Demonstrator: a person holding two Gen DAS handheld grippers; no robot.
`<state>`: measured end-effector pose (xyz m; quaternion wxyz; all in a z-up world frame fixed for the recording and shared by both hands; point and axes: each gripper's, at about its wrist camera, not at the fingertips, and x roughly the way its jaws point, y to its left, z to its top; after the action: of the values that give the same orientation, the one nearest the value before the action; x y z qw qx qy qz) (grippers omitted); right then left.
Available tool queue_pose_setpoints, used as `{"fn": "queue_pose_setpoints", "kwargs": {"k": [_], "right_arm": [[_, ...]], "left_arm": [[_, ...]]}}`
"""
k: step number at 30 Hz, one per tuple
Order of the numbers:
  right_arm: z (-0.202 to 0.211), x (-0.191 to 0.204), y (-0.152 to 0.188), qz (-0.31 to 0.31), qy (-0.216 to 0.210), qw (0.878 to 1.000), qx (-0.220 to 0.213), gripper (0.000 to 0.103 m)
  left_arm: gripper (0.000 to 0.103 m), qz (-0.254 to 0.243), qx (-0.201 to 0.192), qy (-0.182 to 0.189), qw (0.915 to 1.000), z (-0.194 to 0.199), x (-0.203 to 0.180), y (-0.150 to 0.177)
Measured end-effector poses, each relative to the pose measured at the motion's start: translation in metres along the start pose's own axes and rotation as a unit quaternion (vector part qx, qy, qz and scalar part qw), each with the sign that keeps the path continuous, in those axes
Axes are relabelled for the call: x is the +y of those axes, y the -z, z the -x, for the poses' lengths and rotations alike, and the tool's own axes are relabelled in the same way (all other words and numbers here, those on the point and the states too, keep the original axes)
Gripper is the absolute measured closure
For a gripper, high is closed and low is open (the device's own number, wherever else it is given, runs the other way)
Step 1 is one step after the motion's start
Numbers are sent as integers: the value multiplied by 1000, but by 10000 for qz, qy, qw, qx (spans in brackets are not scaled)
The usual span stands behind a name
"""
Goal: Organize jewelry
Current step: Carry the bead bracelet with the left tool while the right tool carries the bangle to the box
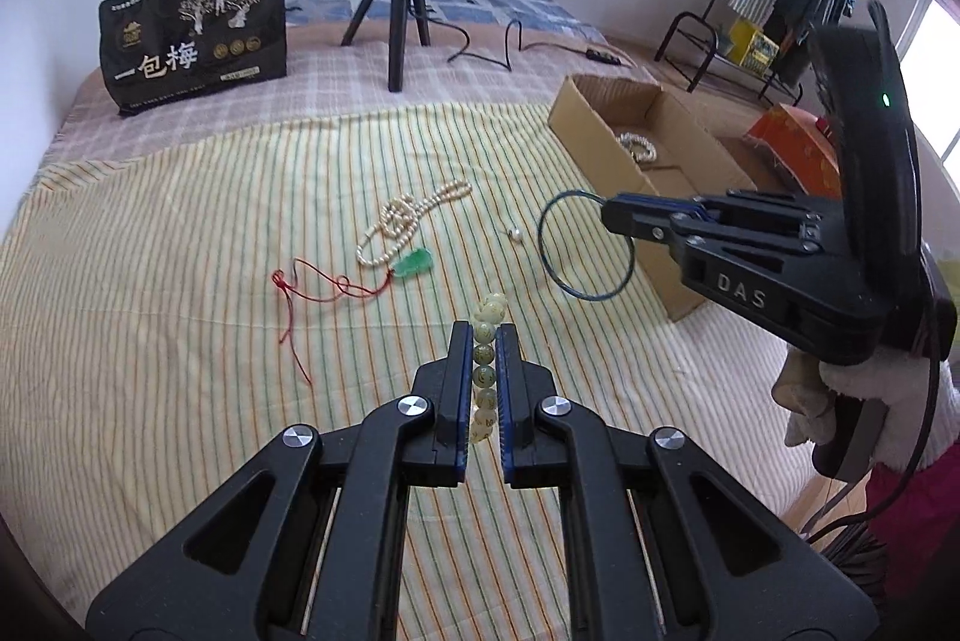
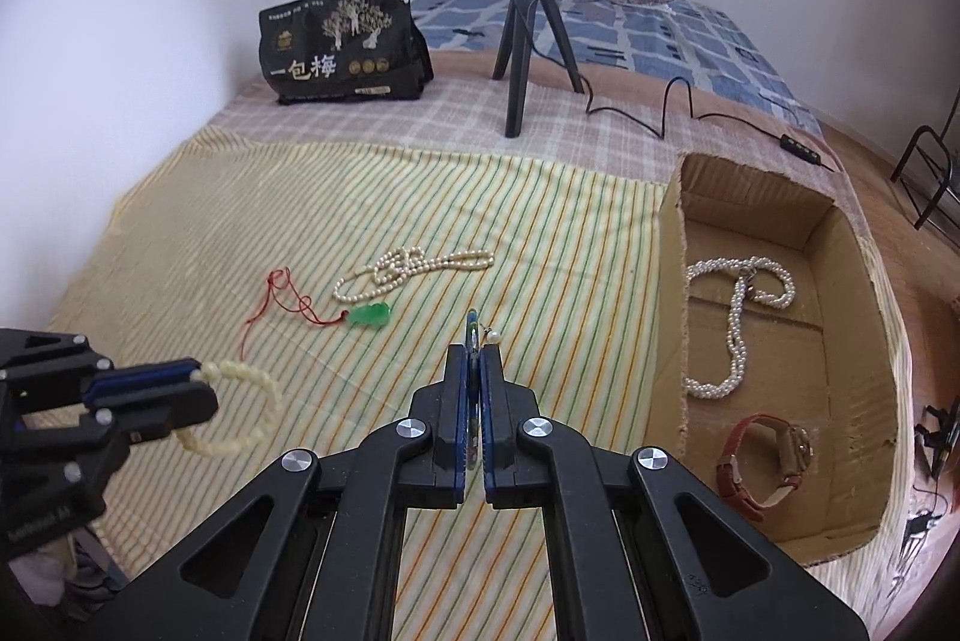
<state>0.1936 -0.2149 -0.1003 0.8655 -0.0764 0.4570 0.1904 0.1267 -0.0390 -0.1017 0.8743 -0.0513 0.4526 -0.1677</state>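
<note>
Jewelry is spread over a striped bedsheet (image 2: 540, 221), w/ some already in the cardboard box (image 2: 672, 233) at 3 o'clock of the right wrist view. Inside the box: a twisted pearl necklace (image 2: 735, 323) toward the far end and a brown-strap watch (image 2: 762, 461) near the close end, apart from each other. On the sheet at approx 11 o'clock lies a loose pearl strand (image 2: 408, 266), just beside a green jade pendant (image 2: 371, 315) on a red cord (image 2: 282, 305). Left gripper (image 1: 485, 335) is clenched on a pale bead bracelet (image 1: 485, 371), lifted off the sheet, the loop hanging out past the tips. Right gripper (image 2: 474, 353) is clamped on a thin dark bangle (image 1: 585, 245), held edge-on btwn the jaws, near the box wall. A small pearl earring (image 1: 515, 234) sits on the sheet at 12 o'clock of the left gripper, btwn strand and bangle.
</note>
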Motion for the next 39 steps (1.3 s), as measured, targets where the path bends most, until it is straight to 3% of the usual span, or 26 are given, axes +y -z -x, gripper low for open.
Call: {"fn": "queue_pose_setpoints", "kwargs": {"k": [15,30,39], "right_arm": [[44,-28,-5,-265,67,9984,-502,101],[63,-93,-2,-834,437,9927,-757,101],[69,-135,8,-1179,782,9861,-865,101]], "left_arm": [[98,-17,-229,181,9996,10,-23,-15],[98,-262,-418,631,9968,-4,-88,-47],[98,-420,-289,878,9948,-32,-130,-57]]}}
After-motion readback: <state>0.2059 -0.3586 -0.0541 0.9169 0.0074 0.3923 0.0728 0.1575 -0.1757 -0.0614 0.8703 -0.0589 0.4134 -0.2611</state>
